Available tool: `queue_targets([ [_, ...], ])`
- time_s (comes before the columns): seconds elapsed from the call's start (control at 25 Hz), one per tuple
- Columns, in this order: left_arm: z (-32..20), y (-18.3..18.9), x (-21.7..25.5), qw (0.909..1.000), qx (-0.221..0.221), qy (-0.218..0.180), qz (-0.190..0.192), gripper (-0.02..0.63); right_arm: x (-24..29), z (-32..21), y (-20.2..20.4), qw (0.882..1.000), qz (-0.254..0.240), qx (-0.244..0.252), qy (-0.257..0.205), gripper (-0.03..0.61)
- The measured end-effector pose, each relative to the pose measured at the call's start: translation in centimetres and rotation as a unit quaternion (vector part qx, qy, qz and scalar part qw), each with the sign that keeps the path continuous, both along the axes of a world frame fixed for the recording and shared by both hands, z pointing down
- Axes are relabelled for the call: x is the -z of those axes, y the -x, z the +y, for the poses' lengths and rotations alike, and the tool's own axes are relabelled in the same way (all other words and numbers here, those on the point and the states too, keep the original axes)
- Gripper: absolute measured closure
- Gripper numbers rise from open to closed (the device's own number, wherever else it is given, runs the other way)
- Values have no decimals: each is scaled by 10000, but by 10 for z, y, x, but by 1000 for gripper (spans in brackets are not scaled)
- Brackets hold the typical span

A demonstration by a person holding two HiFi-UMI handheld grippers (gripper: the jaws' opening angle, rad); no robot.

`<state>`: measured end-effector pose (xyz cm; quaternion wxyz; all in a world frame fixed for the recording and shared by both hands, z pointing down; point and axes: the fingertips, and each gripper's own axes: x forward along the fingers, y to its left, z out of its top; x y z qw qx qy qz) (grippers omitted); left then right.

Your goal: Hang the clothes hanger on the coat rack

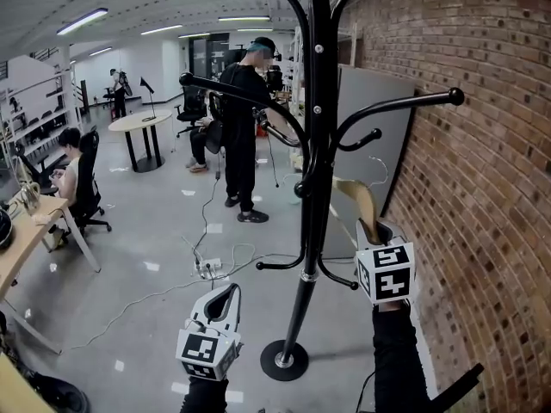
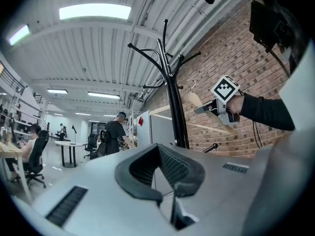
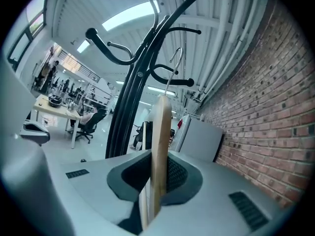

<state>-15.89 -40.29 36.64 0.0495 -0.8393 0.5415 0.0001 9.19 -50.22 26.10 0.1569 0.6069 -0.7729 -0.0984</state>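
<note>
The black coat rack [image 1: 312, 188] stands on a round base [image 1: 284, 360] close to the brick wall, its curved arms spreading at several heights. My right gripper [image 1: 370, 231] is just right of the pole and is shut on a pale wooden clothes hanger [image 1: 357, 198]. In the right gripper view the hanger [image 3: 160, 132] stands edge-on between the pads, and its wire hook [image 3: 174, 63] rises near the coat rack's [image 3: 128, 92] upper arms without touching them. My left gripper [image 1: 232, 289] is lower and left of the pole, shut and empty. Its view shows the coat rack [image 2: 172, 112] and the hanger [image 2: 194, 100].
A brick wall [image 1: 491, 188] runs along the right, with a grey panel [image 1: 370, 127] leaning behind the rack. A person [image 1: 241, 119] stands beyond the rack, and another sits at a desk [image 1: 73, 175]. A power strip and cables [image 1: 209, 267] lie on the floor.
</note>
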Motion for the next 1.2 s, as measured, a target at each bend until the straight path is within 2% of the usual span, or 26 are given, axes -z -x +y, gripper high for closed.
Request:
queue_targets([
  [0.44, -16, 21, -6, 9995, 315, 64, 17, 606, 7, -55, 29, 9994, 66, 292, 156, 531],
  [1.2, -11, 17, -11, 9994, 323, 112, -47, 606, -9, -60, 39, 9987, -7, 487, 162, 529],
])
